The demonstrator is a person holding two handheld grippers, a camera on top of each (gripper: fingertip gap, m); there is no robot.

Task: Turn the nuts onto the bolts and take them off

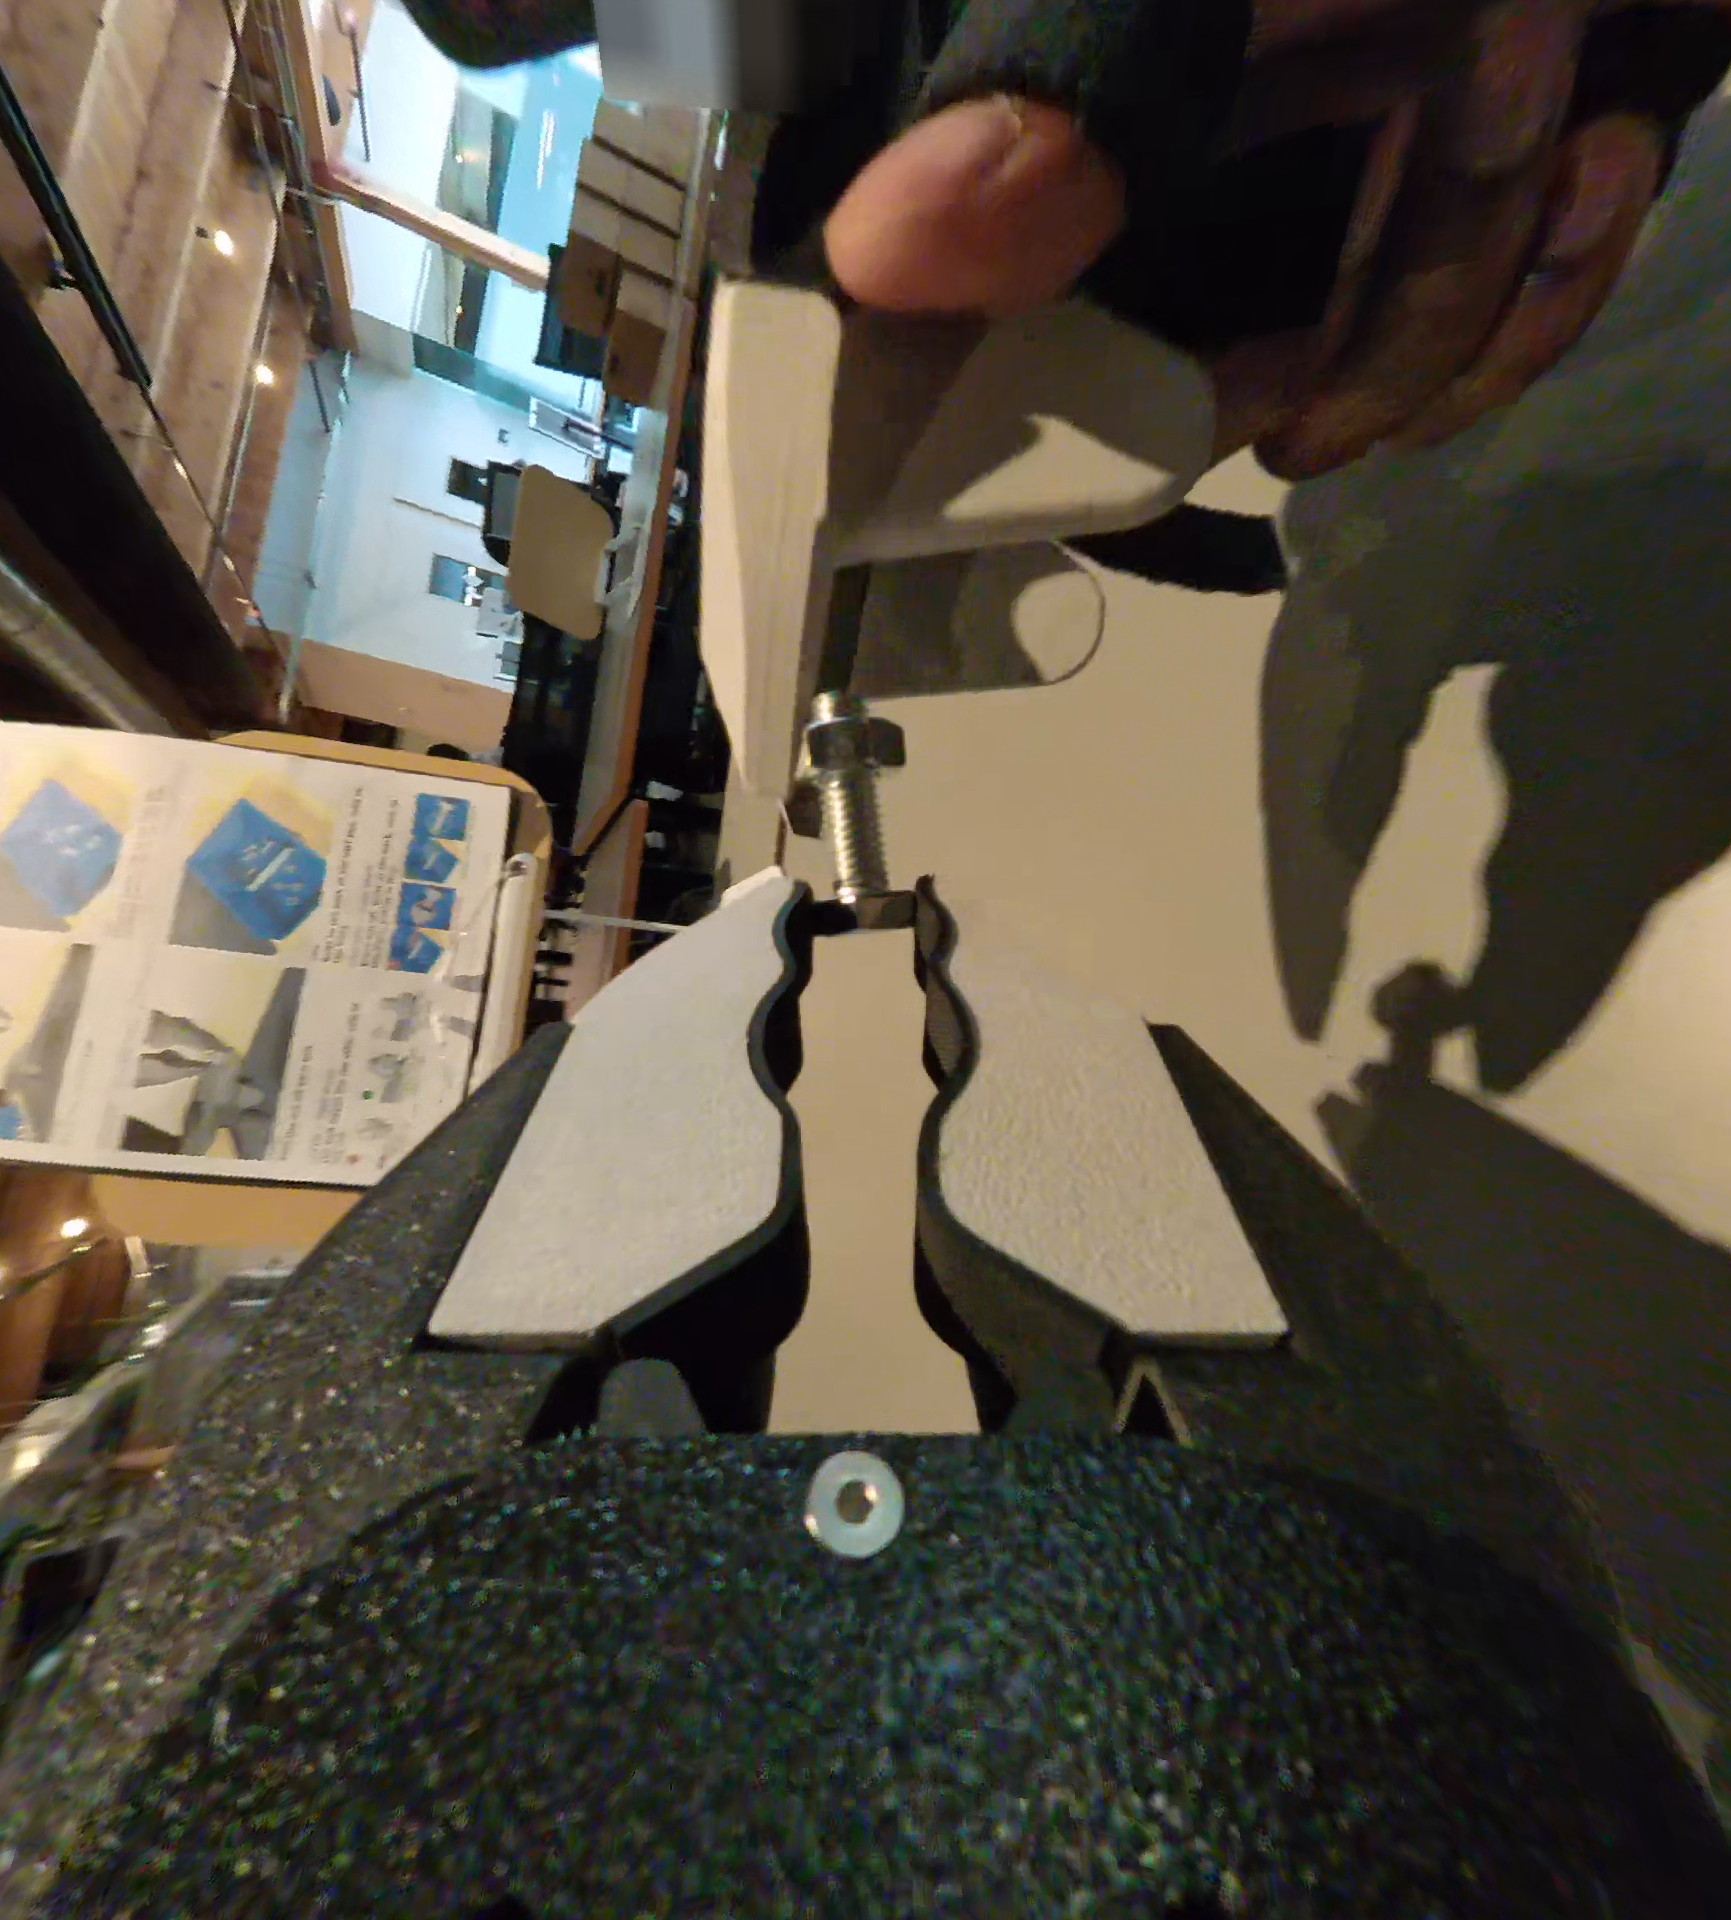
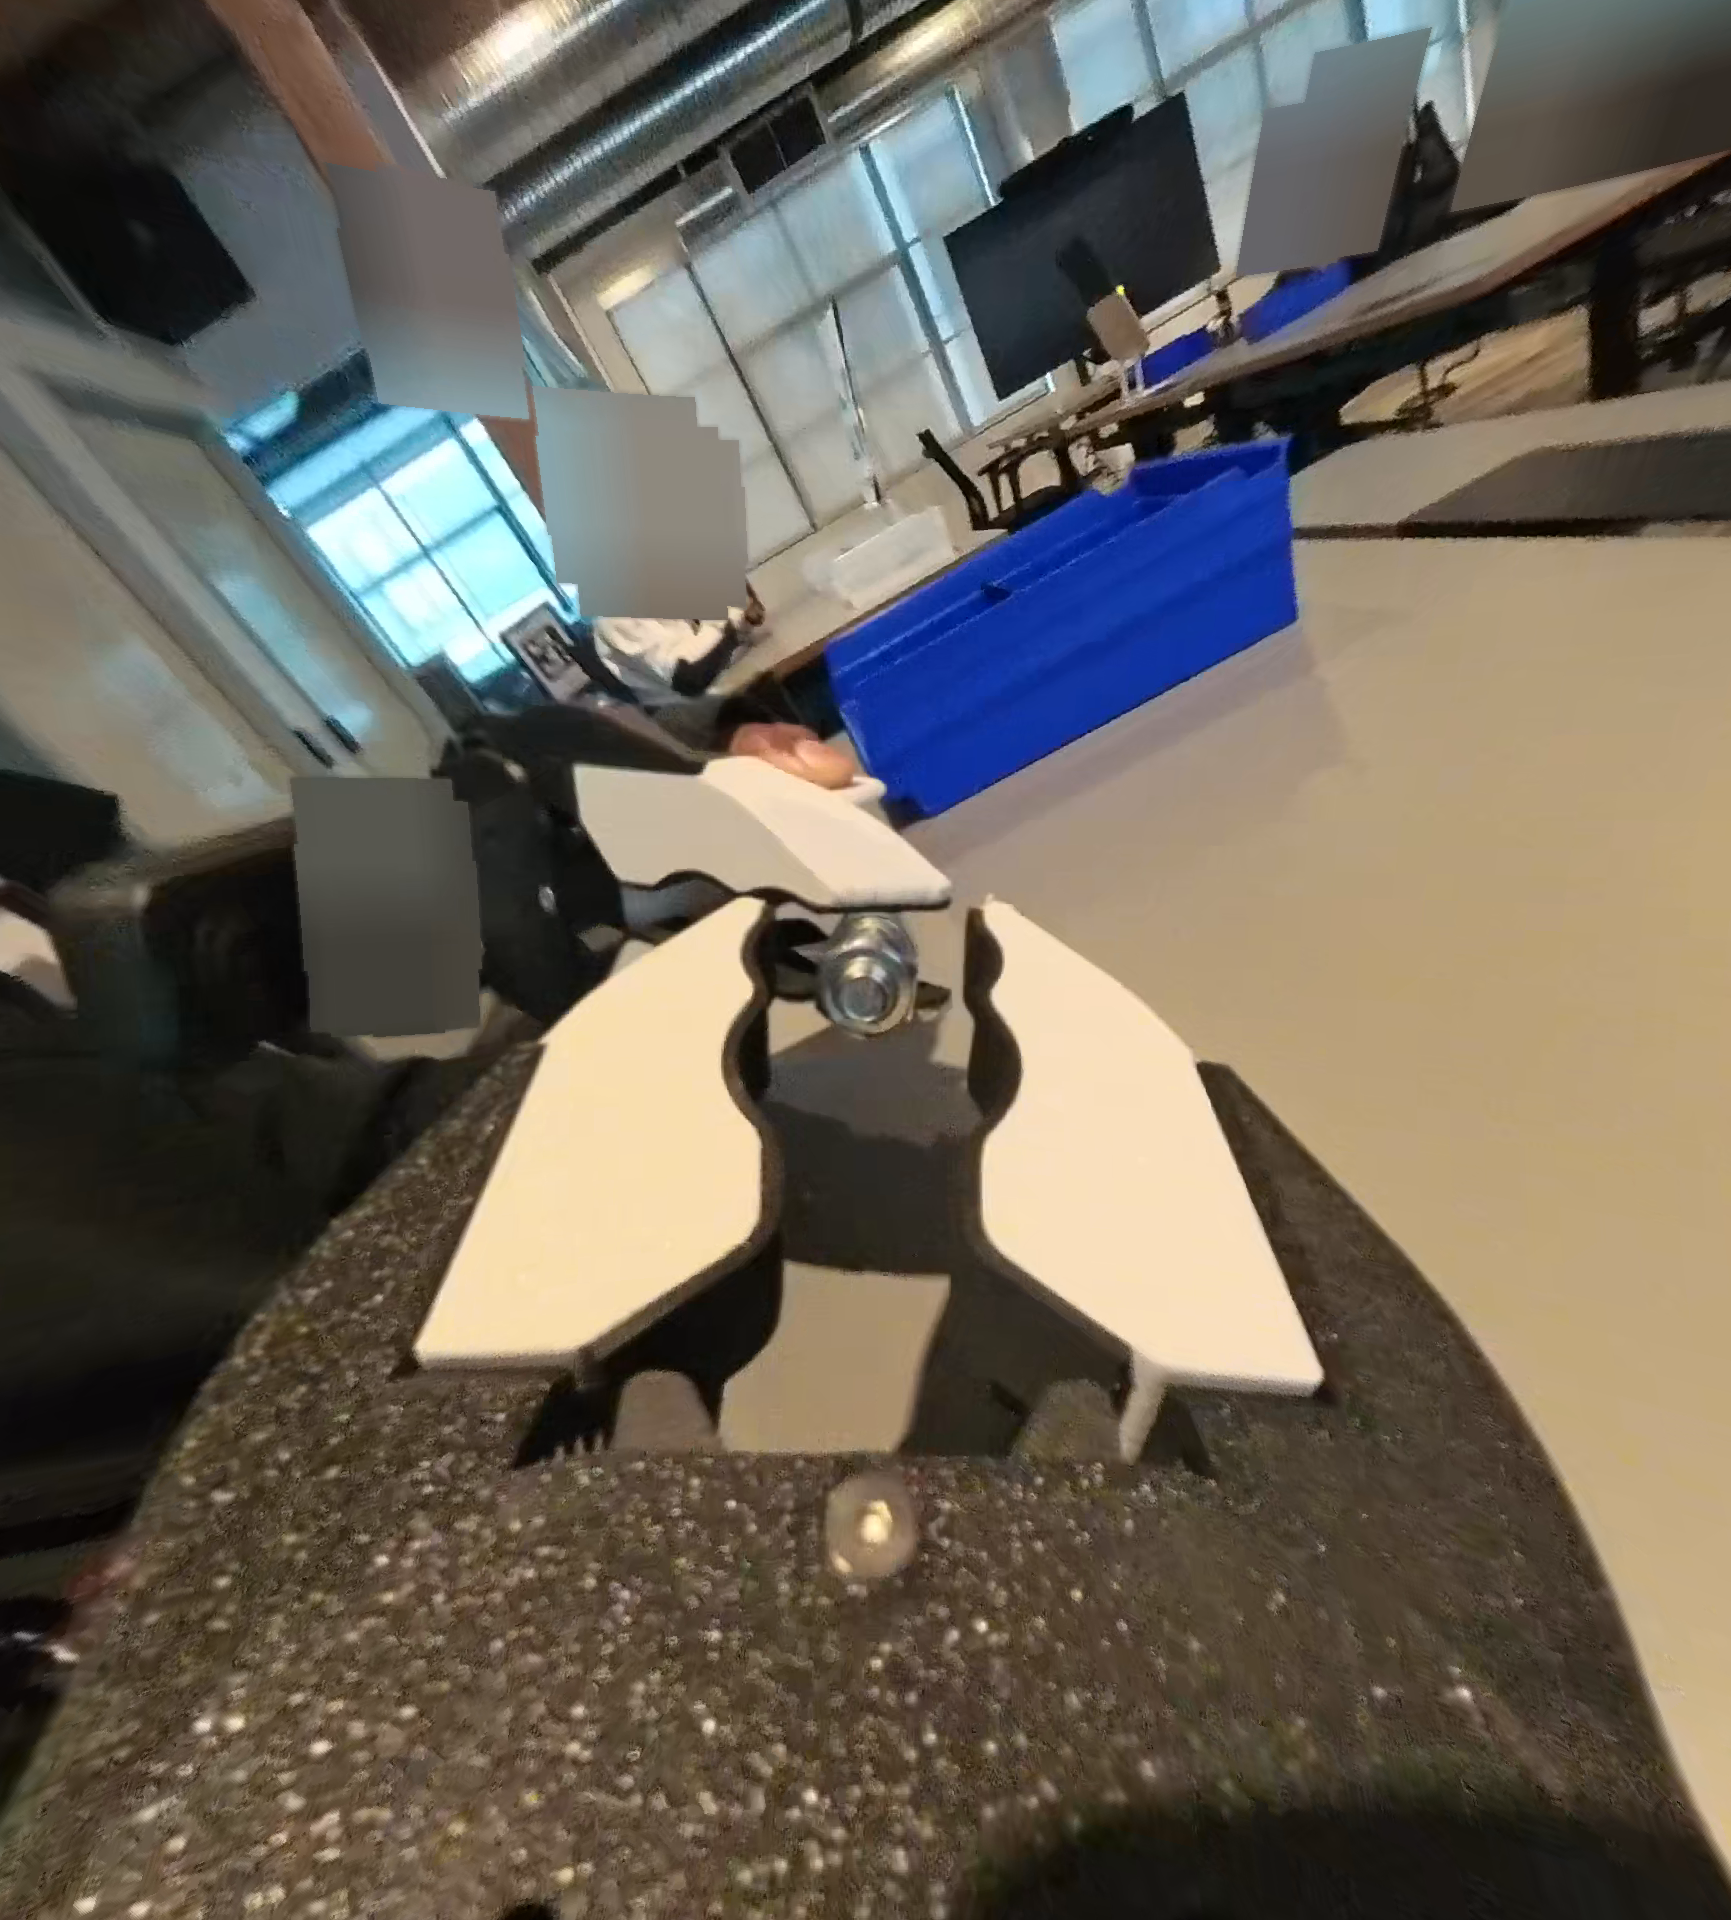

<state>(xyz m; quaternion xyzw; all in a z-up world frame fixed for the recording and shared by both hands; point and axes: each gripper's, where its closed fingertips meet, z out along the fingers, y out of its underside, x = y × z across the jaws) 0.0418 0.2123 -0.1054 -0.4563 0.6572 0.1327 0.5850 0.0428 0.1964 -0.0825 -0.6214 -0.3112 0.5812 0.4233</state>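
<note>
My left gripper (image 1: 863, 902) is shut on the head of a silver bolt (image 1: 856, 831), which it holds above the table pointing away from its camera. A silver nut (image 1: 853, 743) sits on the far end of the thread. My right gripper (image 2: 869, 912) is open, and the nut (image 2: 871, 977) and the bolt's end lie between its tips without touching them. In the left wrist view the right gripper's white fingers (image 1: 767, 540) stand by the nut, held by a gloved hand (image 1: 965, 208). The left gripper's fingers (image 2: 767, 842) show in the right wrist view.
A pale table (image 2: 1463, 831) lies under both grippers. A blue bin (image 2: 1069, 644) stands at its far side. A printed picture sheet (image 1: 196, 956) on a board stands to the left. Desks, a dark monitor (image 2: 1079, 249) and a seated person are in the background.
</note>
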